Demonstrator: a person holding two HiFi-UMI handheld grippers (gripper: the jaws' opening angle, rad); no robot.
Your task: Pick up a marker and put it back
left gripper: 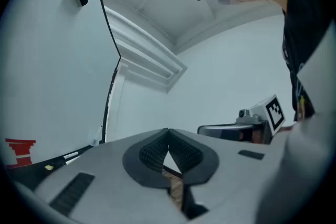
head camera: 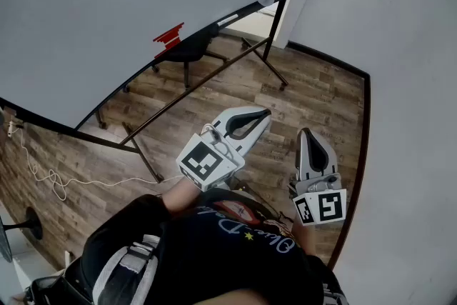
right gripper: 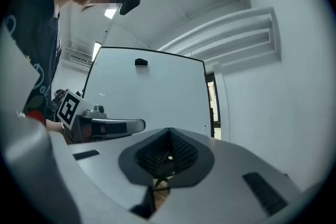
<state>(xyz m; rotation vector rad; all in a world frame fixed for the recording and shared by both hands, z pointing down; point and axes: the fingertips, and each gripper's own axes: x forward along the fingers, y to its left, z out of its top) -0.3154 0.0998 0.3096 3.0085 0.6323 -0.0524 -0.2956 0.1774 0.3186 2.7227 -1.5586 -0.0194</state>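
A white marker (head camera: 228, 19) lies on the whiteboard's tray (head camera: 193, 39), to the right of a red eraser (head camera: 169, 37). In the left gripper view the marker (left gripper: 70, 155) and the eraser (left gripper: 21, 150) show at the far left edge. My left gripper (head camera: 266, 113) is held in the air in front of the person's chest, well short of the tray, its jaws shut with nothing between them (left gripper: 168, 132). My right gripper (head camera: 305, 131) hangs beside it to the right, also shut and empty (right gripper: 168, 130). Each gripper shows in the other's view.
The large whiteboard (head camera: 128, 3) stands on a black wheeled frame (head camera: 275, 32) over a wood-plank floor (head camera: 314, 96). A black chair (head camera: 187, 53) sits behind the board. A white cable (head camera: 50, 178) trails on the floor at left. White walls (head camera: 400, 82) close in on the right.
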